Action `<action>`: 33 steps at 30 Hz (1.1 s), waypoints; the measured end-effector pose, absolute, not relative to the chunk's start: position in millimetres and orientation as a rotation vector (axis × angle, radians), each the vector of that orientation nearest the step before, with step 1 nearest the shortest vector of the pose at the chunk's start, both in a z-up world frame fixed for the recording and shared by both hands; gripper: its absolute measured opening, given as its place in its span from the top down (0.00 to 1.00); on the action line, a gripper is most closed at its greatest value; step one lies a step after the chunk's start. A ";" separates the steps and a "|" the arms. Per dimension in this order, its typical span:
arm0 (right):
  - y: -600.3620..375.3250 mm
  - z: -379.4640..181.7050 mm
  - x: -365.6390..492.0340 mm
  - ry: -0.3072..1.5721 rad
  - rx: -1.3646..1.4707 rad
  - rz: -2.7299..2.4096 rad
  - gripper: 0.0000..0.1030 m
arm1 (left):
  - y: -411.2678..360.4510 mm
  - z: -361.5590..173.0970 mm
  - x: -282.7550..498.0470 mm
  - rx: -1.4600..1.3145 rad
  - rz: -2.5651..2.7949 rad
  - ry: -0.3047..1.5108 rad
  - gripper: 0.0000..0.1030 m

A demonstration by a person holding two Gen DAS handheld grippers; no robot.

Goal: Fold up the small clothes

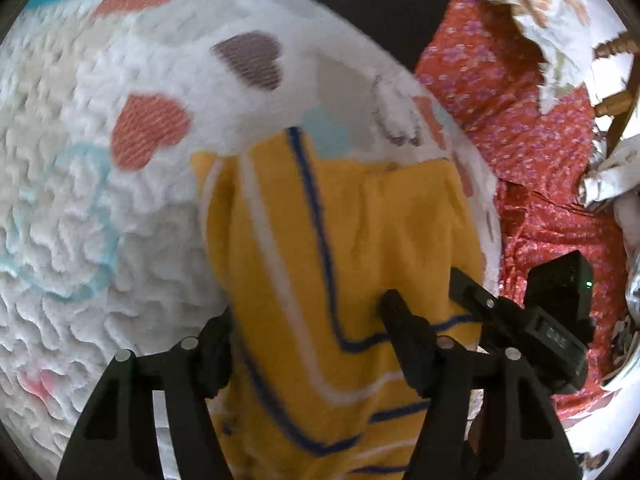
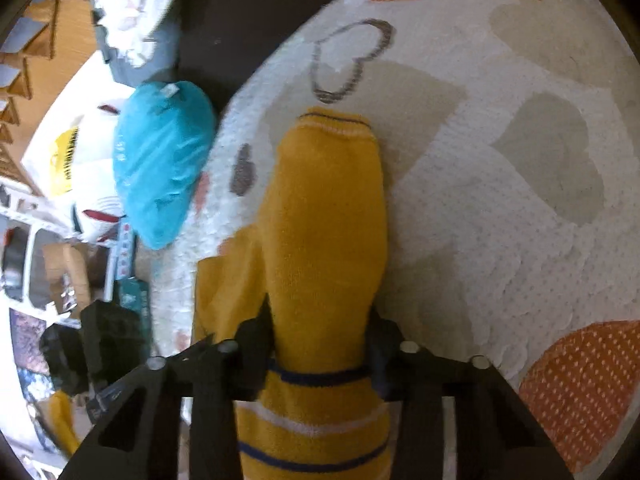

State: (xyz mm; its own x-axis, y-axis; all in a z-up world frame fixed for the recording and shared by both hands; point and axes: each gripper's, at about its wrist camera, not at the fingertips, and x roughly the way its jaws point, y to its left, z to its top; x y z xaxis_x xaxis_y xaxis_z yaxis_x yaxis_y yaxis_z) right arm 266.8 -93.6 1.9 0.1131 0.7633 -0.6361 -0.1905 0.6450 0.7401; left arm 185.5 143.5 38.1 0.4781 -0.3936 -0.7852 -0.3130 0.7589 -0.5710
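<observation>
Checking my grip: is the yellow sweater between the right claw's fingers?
Yes, the sweater runs between the right claw's fingers.

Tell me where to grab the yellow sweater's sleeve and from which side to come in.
Grip the yellow sweater's sleeve at its striped cuff, the far free end lying flat on the heart-patterned blanket. Come from the right, where the blanket is bare; a teal bag crowds the left.

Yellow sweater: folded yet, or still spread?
Partly folded, not finished. The yellow sweater lies bunched on the heart blanket; its sleeve runs between the right gripper fingers, and the striped body is creased and doubled.
</observation>
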 end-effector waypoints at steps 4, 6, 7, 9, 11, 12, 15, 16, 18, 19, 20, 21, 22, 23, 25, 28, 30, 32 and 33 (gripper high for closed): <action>-99.9 44.9 265.9 1.175 0.517 0.782 0.63 | 125.3 61.6 211.1 -0.774 -0.103 1.064 0.37; -107.4 58.5 271.8 1.138 0.512 0.774 0.63 | 117.7 67.0 226.5 -0.761 -0.101 1.062 0.37; -112.4 63.8 277.7 1.119 0.497 0.756 0.63 | 113.6 67.7 235.8 -0.742 -0.089 1.064 0.37; -120.4 64.4 289.0 1.116 0.483 0.711 0.63 | 108.5 63.0 249.5 -0.694 -0.044 1.087 0.37; -126.2 54.2 302.7 1.140 0.453 0.641 0.62 | 102.9 48.6 264.8 -0.596 0.061 1.137 0.37; -126.1 47.5 307.2 1.156 0.426 0.608 0.60 | 101.5 39.0 270.4 -0.562 0.102 1.170 0.35; -125.3 17.0 317.9 1.232 0.312 0.482 0.49 | 105.1 23.4 276.6 -0.603 0.104 1.194 0.30; -128.0 14.8 317.9 1.237 0.304 0.471 0.48 | 107.1 25.5 275.6 -0.616 0.109 1.192 0.30; -136.5 25.5 313.3 1.203 0.326 0.473 0.47 | 109.4 35.4 269.0 -0.605 0.113 1.174 0.30; -142.0 40.4 306.8 1.150 0.335 0.462 0.47 | 109.8 42.5 264.1 -0.583 0.120 1.162 0.30; -146.6 55.0 299.8 1.100 0.338 0.471 0.47 | 110.4 48.8 258.4 -0.564 0.129 1.151 0.30; -150.4 66.3 292.8 1.068 0.340 0.491 0.49 | 112.0 54.7 251.2 -0.548 0.139 1.142 0.30; -150.9 80.3 283.0 1.037 0.346 0.524 0.50 | 113.3 61.6 243.0 -0.534 0.153 1.128 0.30; -150.2 88.2 274.9 1.027 0.355 0.553 0.51 | 115.8 67.9 231.2 -0.521 0.165 1.112 0.30; -143.9 94.0 257.0 1.043 0.370 0.633 0.52 | 118.8 80.5 208.7 -0.496 0.203 1.071 0.30; -119.5 78.1 239.4 1.107 0.353 0.735 0.52 | 123.7 96.0 171.8 -0.446 0.266 1.016 0.30; -94.5 57.1 233.3 1.175 0.320 0.759 0.52 | 123.0 109.4 148.5 -0.414 0.303 0.973 0.30; -70.6 28.4 231.7 1.242 0.262 0.747 0.52 | 119.9 122.1 131.8 -0.386 0.331 0.937 0.30; -64.4 22.4 230.2 1.237 0.222 0.725 0.53 | 117.5 131.0 121.7 -0.363 0.350 0.910 0.30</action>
